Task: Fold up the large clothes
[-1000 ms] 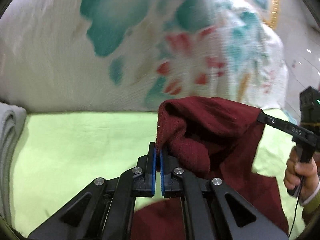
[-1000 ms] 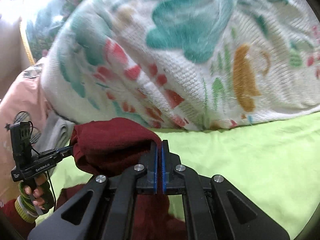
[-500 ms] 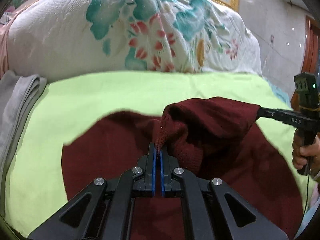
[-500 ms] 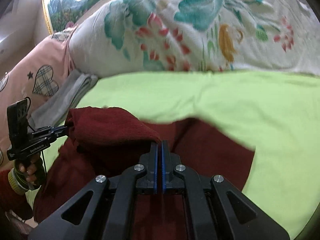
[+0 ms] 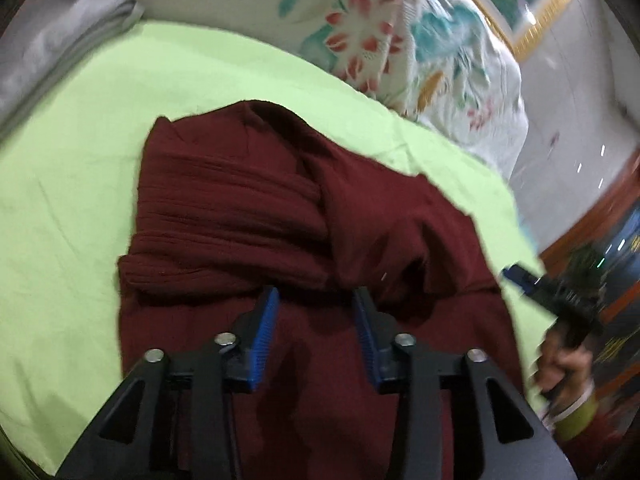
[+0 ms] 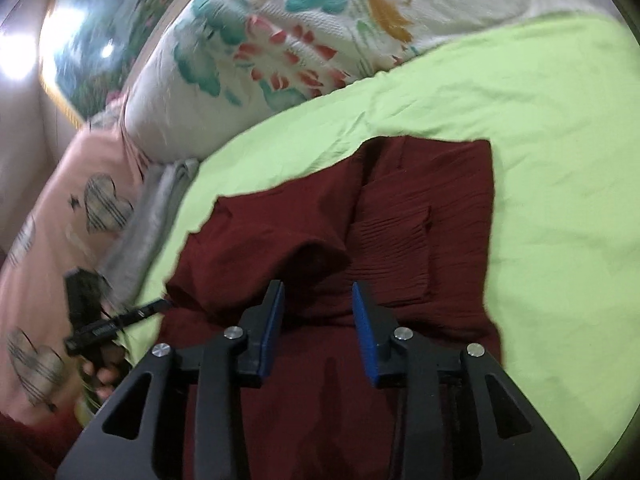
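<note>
One green bed sheet [image 5: 72, 184] carries everything I see, with the floral quilt [image 6: 304, 28] along its far edge. The maroon garment [image 5: 256, 216] lies mid-bed, folded over itself, long axis running away from me. My left gripper [image 5: 316, 320] and right gripper [image 6: 318, 312] have just been opening; jaws partly apart, nothing clamped, the folded edge just ahead of both.
</note>
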The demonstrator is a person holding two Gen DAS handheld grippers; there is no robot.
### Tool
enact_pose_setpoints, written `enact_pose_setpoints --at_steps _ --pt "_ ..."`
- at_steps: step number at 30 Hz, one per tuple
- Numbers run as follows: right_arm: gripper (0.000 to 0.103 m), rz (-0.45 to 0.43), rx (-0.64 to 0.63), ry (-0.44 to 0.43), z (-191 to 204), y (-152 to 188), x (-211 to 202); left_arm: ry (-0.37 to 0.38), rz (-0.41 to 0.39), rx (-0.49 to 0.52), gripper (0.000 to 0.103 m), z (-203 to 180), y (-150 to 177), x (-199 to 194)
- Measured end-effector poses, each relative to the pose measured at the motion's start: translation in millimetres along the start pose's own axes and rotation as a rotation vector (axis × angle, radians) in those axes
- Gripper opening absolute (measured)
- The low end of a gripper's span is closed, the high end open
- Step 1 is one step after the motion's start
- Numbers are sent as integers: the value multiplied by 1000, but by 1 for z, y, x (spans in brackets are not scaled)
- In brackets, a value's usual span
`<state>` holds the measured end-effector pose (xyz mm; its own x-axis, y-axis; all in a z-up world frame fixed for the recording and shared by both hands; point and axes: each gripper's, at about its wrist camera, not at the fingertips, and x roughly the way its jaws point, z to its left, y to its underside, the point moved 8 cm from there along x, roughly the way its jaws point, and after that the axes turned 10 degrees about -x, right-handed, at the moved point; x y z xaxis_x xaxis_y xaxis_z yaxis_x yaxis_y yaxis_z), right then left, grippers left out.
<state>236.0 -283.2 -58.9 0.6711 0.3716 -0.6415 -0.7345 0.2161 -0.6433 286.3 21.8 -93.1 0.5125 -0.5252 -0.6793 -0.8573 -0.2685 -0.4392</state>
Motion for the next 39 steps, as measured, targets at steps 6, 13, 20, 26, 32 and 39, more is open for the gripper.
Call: enact_pose_setpoints --at_steps 6,13,20,26,32,39 --pt "64 23 257 -138 -2 -13 30 168 144 -213 51 -5 -16 30" --pt "64 115 436 -235 -4 -9 71 318 250 -386 51 -3 -20 52" --pt "11 84 421 -212 -7 -14 77 341 198 -407 7 -4 -29 56" --pt "10 -63 134 -206 25 -17 24 269 66 -251 0 -11 -42 25" --pt "41 139 112 -63 8 35 37 226 155 -213 16 -2 -18 32" --pt "58 55 189 -55 -8 19 24 185 256 -197 56 -16 2 63"
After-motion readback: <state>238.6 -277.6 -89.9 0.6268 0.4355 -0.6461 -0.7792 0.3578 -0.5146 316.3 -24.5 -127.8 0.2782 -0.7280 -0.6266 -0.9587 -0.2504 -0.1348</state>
